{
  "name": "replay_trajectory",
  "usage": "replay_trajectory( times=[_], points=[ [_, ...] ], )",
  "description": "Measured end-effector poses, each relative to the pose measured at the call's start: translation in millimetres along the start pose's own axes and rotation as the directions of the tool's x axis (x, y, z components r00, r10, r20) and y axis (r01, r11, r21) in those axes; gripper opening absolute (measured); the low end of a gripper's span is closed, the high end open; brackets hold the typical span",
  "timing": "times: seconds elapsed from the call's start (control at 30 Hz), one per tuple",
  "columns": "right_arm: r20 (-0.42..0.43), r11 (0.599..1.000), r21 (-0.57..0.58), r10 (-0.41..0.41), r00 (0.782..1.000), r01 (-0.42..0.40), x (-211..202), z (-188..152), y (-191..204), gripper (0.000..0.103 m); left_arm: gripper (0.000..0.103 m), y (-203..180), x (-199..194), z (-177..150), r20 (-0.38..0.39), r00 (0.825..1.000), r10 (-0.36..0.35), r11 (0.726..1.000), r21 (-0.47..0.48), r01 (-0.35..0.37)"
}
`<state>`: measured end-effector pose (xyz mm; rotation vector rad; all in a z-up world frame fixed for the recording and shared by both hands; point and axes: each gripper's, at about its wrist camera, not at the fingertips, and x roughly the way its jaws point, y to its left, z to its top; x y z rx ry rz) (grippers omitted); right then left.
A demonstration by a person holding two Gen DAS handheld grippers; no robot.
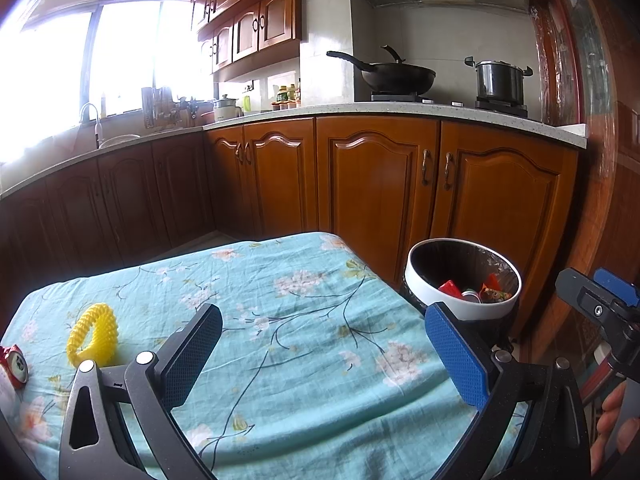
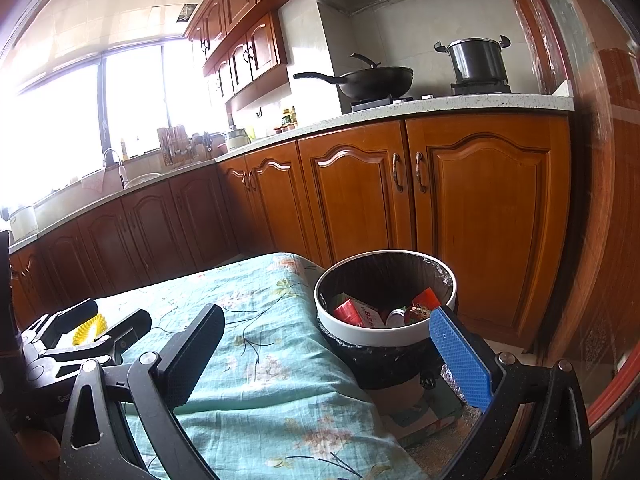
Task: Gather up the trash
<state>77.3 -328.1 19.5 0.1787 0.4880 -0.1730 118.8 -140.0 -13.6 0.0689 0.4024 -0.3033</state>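
A white-rimmed trash bin (image 1: 460, 304) with a black liner stands at the table's right edge and holds red wrappers and a can; it also shows in the right wrist view (image 2: 384, 330). A crushed red can (image 1: 15, 366) lies at the table's left edge. A yellow spiky ring (image 1: 93, 334) lies on the cloth nearby; it also shows in the right wrist view (image 2: 90, 330). My left gripper (image 1: 324, 348) is open and empty above the cloth. My right gripper (image 2: 326, 350) is open and empty, near the bin. The left gripper also shows in the right wrist view (image 2: 96, 324), open around the ring's position.
The table wears a turquoise floral cloth (image 1: 300, 320). Wooden kitchen cabinets (image 1: 380, 184) run behind, with a wok (image 1: 396, 74) and a pot (image 1: 500, 80) on the stove. A wooden door frame (image 1: 592, 160) stands at the right.
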Motion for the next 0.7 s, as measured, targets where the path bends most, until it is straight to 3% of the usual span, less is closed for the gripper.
replay_trajectory(
  times=[0.7],
  points=[
    [-0.016,1.0,0.007,0.007,1.0,-0.007,6.0,-1.7,3.3,0.103,0.102,7.7,3.7,-0.5,-0.013,1.0,-0.003,1.0,-0.016,0.003]
  ],
)
